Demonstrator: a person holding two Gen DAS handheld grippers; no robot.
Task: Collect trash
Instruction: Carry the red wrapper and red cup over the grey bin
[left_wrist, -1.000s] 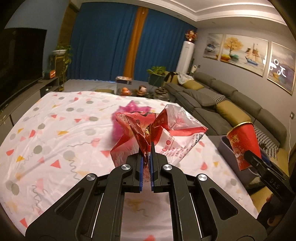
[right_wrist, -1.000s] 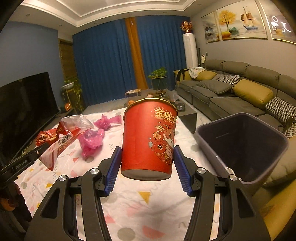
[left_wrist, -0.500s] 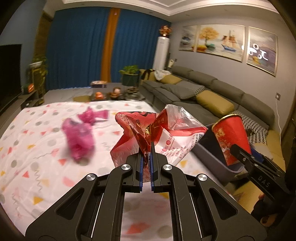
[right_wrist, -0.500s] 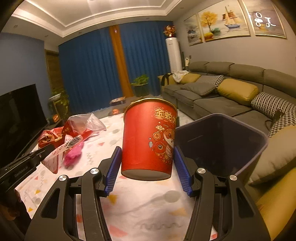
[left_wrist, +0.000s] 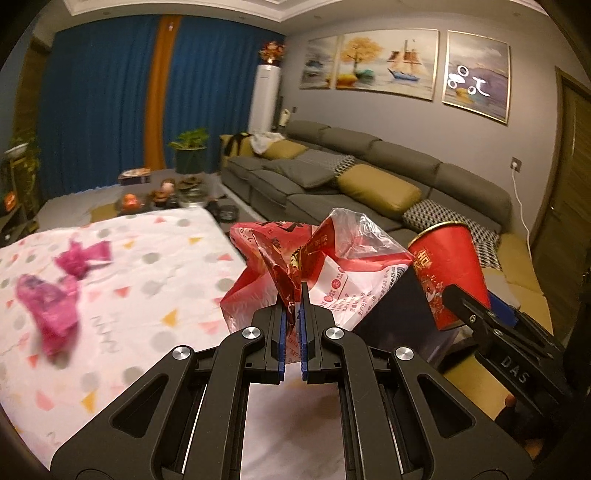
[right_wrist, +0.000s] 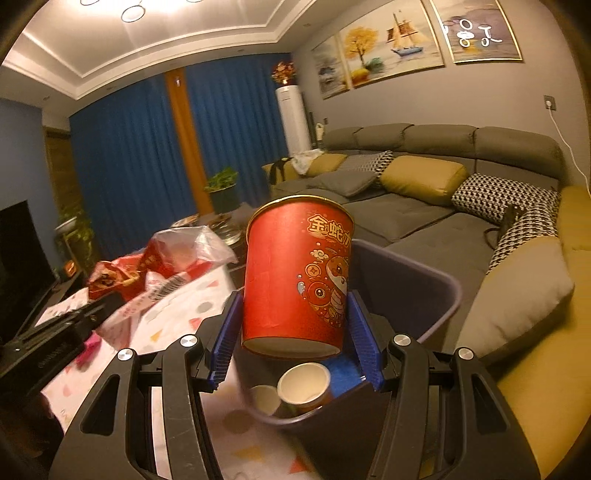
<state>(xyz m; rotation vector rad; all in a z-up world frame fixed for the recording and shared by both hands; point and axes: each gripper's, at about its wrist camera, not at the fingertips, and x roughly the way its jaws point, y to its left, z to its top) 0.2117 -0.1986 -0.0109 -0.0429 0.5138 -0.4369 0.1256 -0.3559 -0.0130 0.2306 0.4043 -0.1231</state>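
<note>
My left gripper (left_wrist: 291, 299) is shut on a crumpled red and clear snack bag (left_wrist: 325, 266), held above the table's right edge; the bag also shows in the right wrist view (right_wrist: 155, 266). My right gripper (right_wrist: 295, 314) is shut on a red paper cup (right_wrist: 295, 273) with gold print, held upright over the dark purple trash bin (right_wrist: 443, 295). The cup also shows in the left wrist view (left_wrist: 447, 273), beside the bin (left_wrist: 399, 310). Two small paper cups (right_wrist: 303, 384) lie inside the bin. Pink plastic scraps (left_wrist: 55, 306) lie on the table.
The table has a white cloth with coloured dots and triangles (left_wrist: 147, 258). A grey sofa with yellow cushions (right_wrist: 424, 177) runs along the right wall. A low coffee table with small items (left_wrist: 166, 195) stands beyond the table. A television (right_wrist: 18, 251) is at the left.
Both grippers have swung right toward the bin. The red cup now hangs over the bin's opening, and the snack bag has come to the table's right edge beside it.
</note>
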